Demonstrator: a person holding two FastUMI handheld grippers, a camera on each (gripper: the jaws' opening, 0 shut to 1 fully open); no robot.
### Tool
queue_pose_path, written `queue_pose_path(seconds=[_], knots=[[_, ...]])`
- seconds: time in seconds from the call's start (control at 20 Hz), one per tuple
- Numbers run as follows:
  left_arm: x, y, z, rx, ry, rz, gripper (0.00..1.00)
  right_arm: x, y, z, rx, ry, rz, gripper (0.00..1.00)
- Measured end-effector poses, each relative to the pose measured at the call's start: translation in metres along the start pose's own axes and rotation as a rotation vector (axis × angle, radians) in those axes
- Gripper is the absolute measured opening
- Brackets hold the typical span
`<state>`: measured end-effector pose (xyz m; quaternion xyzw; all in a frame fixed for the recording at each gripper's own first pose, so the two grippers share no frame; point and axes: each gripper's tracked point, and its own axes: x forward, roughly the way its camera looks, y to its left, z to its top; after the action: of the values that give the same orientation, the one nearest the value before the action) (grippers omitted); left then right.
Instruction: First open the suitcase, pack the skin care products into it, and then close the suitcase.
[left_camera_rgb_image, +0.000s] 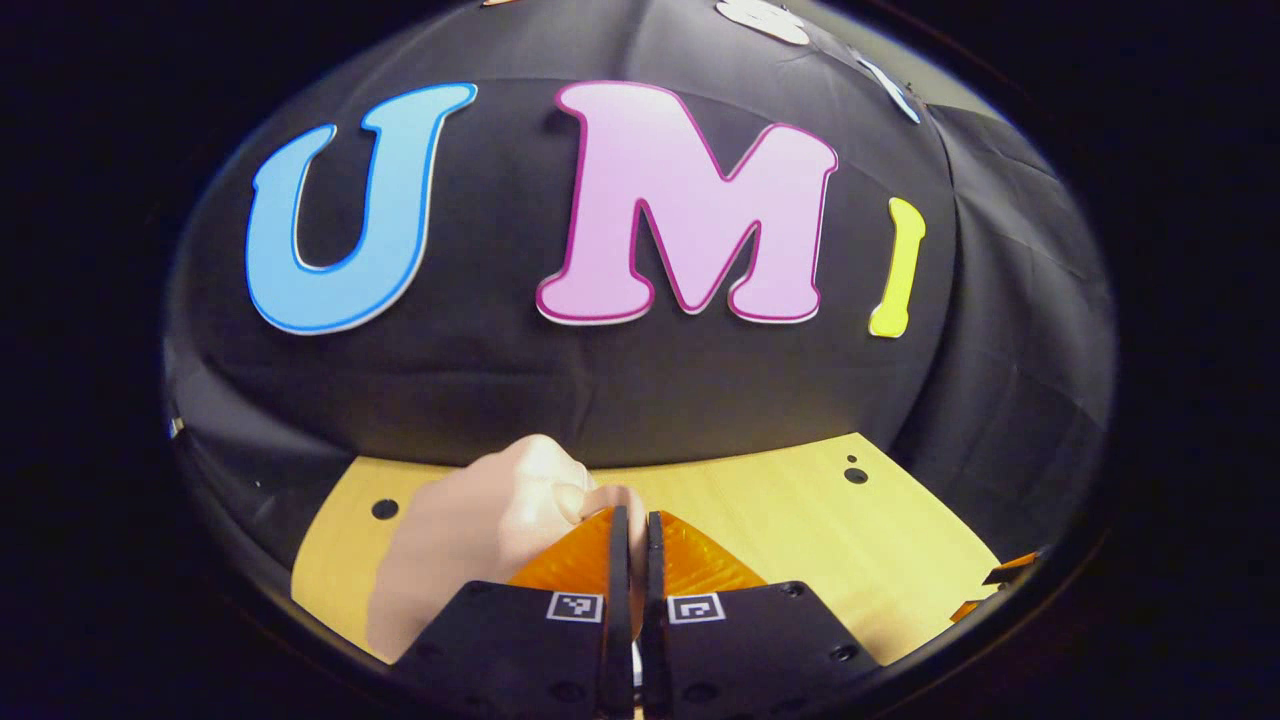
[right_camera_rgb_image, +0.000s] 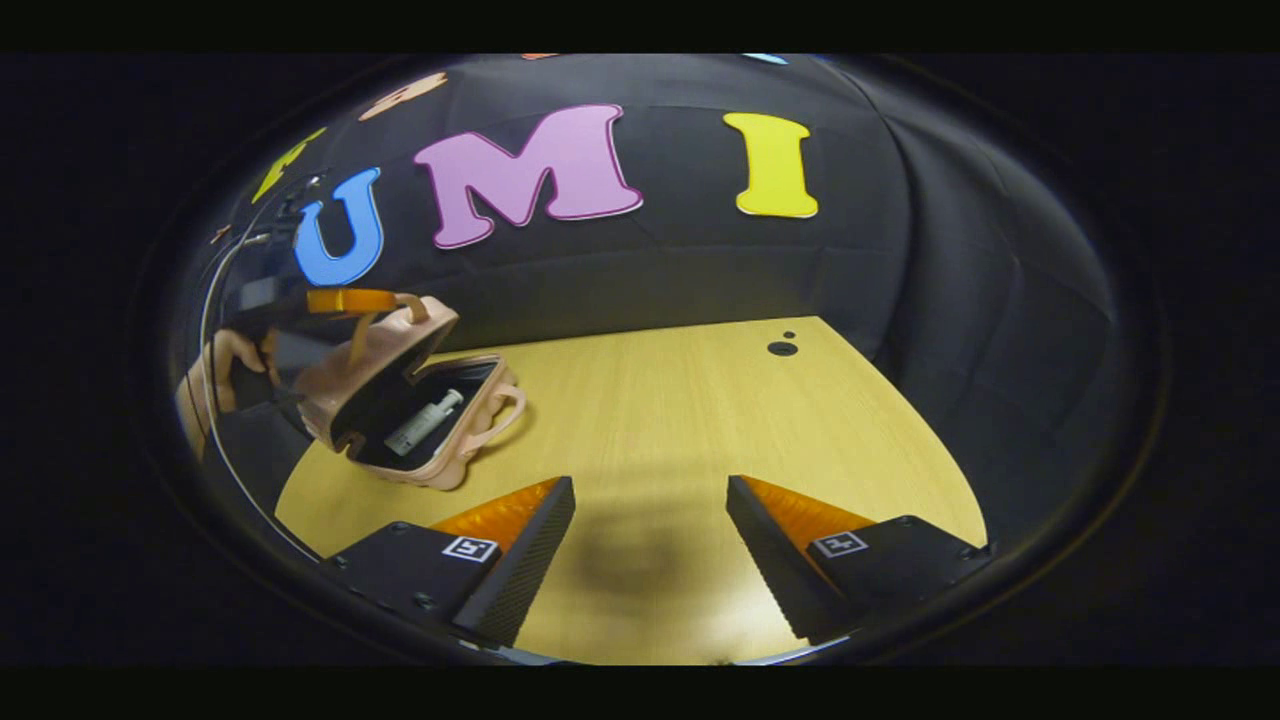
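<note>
Pink plastic suitcase (right_camera_rgb_image: 400, 400), small, sits on the wooden table (right_camera_rgb_image: 680, 420) at its left side as the right gripper view shows it. Lid (right_camera_rgb_image: 375, 355) stands tilted up over the base, part open; dark lining inside. One pale bottle (right_camera_rgb_image: 423, 422) lies in the base, long axis slanting from the near-left corner toward the far-right one. Carry handle (right_camera_rgb_image: 505, 410) juts from the base toward the table's middle. Left gripper (right_camera_rgb_image: 350, 300) is at the lid's top edge, with a hand (right_camera_rgb_image: 205, 385) holding it from behind; it is too small there to read the grip. In the left gripper view the left gripper (left_camera_rgb_image: 630, 540) has its fingers nearly together, only a thin gap between them, and a rounded pink part of the case (left_camera_rgb_image: 480, 530) rises just past and left of the tips; something pale seems caught in the gap, so likely the lid's edge or handle is pinched, but I cannot tell for sure. Right gripper (right_camera_rgb_image: 650, 520) hangs wide open over bare table, holding nothing, well apart from the case, which lies to its left and farther out. Judgement: packing looks done, closing remains; the lid must swing down toward the table's middle, and the left gripper is far nearer.
</note>
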<state>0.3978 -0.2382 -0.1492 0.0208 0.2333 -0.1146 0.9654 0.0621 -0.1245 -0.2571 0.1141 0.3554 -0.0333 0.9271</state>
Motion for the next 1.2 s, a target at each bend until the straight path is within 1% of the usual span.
queue_pose_path(seconds=[0.15,0.3,0.4,0.45,0.5,0.55,0.65,0.7,0.75,0.8,0.9,1.0,1.1,1.2], knots=[[0.030,-0.030,-0.042,-0.021,0.055,0.008,0.09,0.006,-0.019,0.004,0.009,0.003,0.015,0.97],[0.044,-0.042,-0.077,-0.048,0.114,0.035,0.09,0.009,-0.033,0.008,0.006,-0.003,0.025,0.97],[0.044,-0.048,-0.091,-0.079,0.136,0.036,0.10,0.009,-0.037,0.012,0.011,-0.009,0.031,0.97],[0.039,-0.056,-0.091,-0.100,0.142,0.026,0.12,0.010,-0.038,0.013,0.010,-0.013,0.030,0.96],[0.038,-0.059,-0.087,-0.089,0.132,0.029,0.14,0.008,-0.039,0.014,0.010,-0.013,0.027,0.96],[0.032,-0.062,-0.079,-0.062,0.117,0.024,0.22,0.008,-0.040,0.016,0.016,-0.013,0.026,0.96],[0.006,-0.071,-0.053,-0.007,0.046,0.012,0.45,0.002,-0.036,0.020,0.039,-0.019,0.028,0.96],[-0.012,-0.073,-0.038,0.012,0.002,0.023,0.67,-0.002,-0.033,0.025,0.046,-0.027,0.028,0.96],[-0.031,-0.077,-0.024,0.028,-0.036,0.024,0.78,-0.006,-0.031,0.031,0.048,-0.043,0.024,0.96],[-0.054,-0.079,-0.014,0.046,-0.072,0.027,0.99,-0.014,-0.028,0.037,0.051,-0.059,0.020,0.96],[-0.096,-0.083,0.002,0.078,-0.129,0.040,0.99,-0.029,-0.018,0.051,0.064,-0.097,0.021,0.96],[-0.144,-0.083,0.018,0.081,-0.186,0.048,0.99,-0.047,-0.003,0.064,0.063,-0.139,0.029,0.96],[-0.188,-0.086,0.027,0.047,-0.239,0.034,0.99,-0.068,0.015,0.075,0.058,-0.182,0.045,0.97],[-0.222,-0.080,0.029,-0.005,-0.277,0.041,0.99,-0.089,0.040,0.082,0.047,-0.227,0.073,0.97]])
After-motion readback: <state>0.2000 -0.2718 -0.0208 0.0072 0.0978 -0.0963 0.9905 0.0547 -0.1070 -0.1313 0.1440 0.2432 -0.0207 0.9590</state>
